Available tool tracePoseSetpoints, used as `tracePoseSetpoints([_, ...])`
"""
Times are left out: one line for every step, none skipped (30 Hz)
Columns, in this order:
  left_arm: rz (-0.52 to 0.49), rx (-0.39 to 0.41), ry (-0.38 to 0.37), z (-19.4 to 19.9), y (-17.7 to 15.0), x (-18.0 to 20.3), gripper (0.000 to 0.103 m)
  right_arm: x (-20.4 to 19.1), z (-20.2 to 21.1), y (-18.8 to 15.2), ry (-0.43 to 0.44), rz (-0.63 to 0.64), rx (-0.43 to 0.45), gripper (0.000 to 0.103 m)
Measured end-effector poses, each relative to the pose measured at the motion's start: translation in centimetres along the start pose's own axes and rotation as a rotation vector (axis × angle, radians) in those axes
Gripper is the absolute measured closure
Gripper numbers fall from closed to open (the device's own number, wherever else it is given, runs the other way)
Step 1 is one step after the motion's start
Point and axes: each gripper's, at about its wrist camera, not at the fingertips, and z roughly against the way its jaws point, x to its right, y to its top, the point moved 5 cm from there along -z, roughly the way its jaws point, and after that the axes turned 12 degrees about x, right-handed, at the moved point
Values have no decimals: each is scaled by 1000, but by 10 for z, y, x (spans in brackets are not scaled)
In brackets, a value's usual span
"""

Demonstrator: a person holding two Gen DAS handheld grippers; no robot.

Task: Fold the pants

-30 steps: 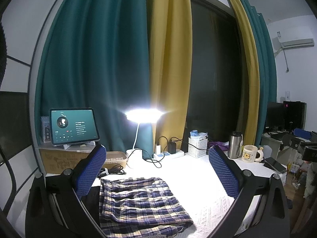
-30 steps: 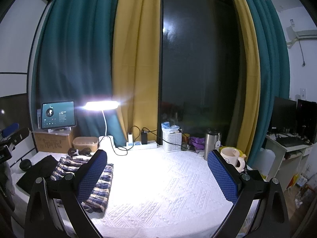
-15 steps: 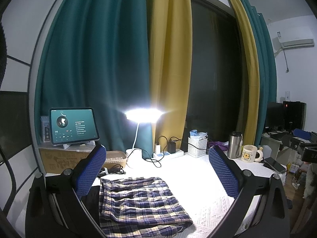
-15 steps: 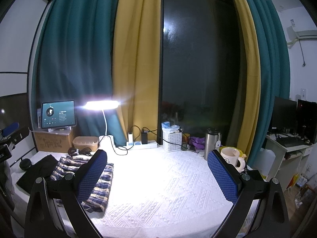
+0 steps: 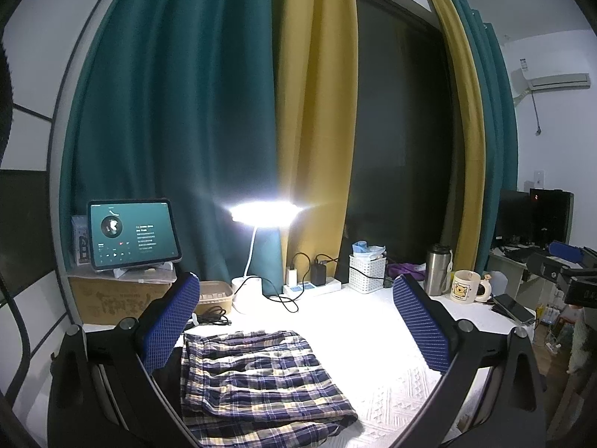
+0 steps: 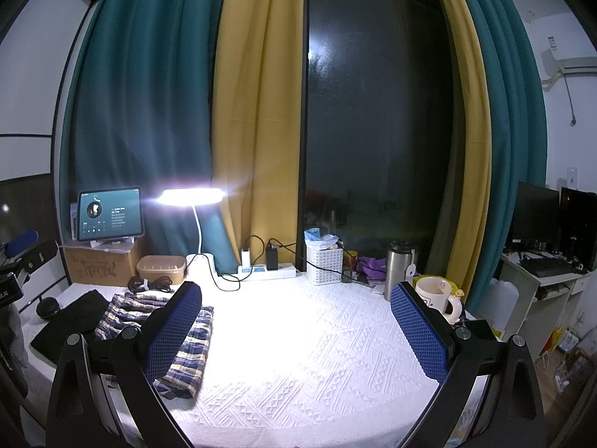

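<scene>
Plaid pants are lying folded on the white table, directly beneath left gripper; right gripper is hovering farther right. Both are gaping, empty.

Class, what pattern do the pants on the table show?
Navy, white and yellow plaid pants; clearest in the left wrist view.

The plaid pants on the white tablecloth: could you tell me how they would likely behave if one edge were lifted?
The plaid pants look like thin woven cloth lying in soft wrinkled layers, so they would probably droop and unfold. They likely weigh little. On the textured tablecloth, pushing may bunch them rather than slide them.
</scene>
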Motion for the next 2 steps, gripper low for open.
tracePoseSetpoints([0,-1,0,0,0,0,1,0,0,0,1,0,-1,2])
tracePoseSetpoints([0,-2,-1,-1,-1,0,1,0,0,0,0,0,-1,2])
